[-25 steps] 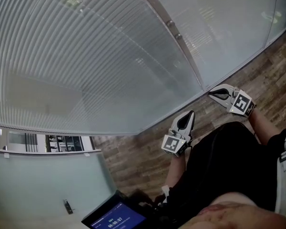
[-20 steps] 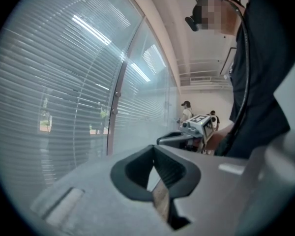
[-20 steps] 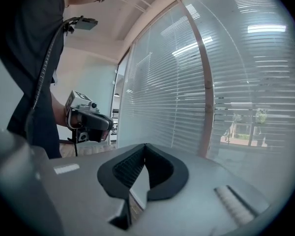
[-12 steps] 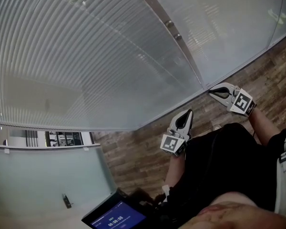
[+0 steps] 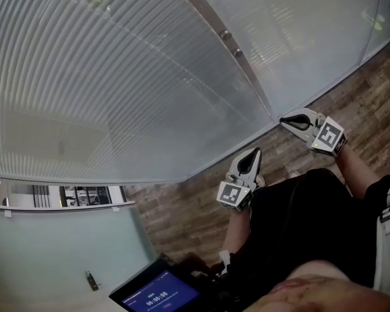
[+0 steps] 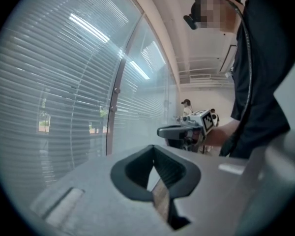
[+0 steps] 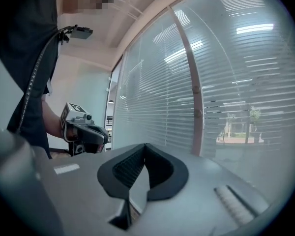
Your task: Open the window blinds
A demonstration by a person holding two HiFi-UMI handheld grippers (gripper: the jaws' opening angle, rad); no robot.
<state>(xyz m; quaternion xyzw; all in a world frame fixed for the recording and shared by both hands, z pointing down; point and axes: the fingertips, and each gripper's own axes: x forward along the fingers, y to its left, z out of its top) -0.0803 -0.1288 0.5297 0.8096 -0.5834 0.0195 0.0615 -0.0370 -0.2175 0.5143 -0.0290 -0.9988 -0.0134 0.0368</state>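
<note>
Approach, that is my read of the step, and the head view shows why: both tools hang short of the window. The left gripper [image 5: 252, 156] sits at four o'clock and the right gripper [image 5: 287, 121] at three, each nose aimed at the blinds [image 5: 117, 77], neither touching anything. The blinds fill the picture from nine round to one o'clock, seemingly behind glass [image 5: 312, 44], so the slats [image 5: 65, 109] probably cannot be pushed directly. The likely way in is the post [image 5: 232, 44] at one o'clock with its two knobs [image 5: 225, 35]. I judge one gripper should rise to them, part its jaws, close squarely on a knob and turn slowly, watching for tilt.

Left gripper view now: the left gripper [image 6: 155, 150] has its jaws together, nothing between them. From the tips, the post [image 6: 109, 132] stands at ten o'clock, its knobs [image 6: 117, 90] well apart from them. The right gripper [image 6: 162, 131] hovers at two o'clock. The slats [image 6: 54, 82] lie close and flat, pale grey.

Right gripper view: the right gripper [image 7: 145, 149] is pressed together too, empty. The post [image 7: 188, 58] and knobs [image 7: 195, 88] sit at one o'clock from the tips, so up and forward looks the line. The left gripper [image 7: 103, 135] is at ten o'clock. At three o'clock greenery [image 7: 250, 114] shows between slats [image 7: 265, 58], but the blinds are not yet open.
</note>
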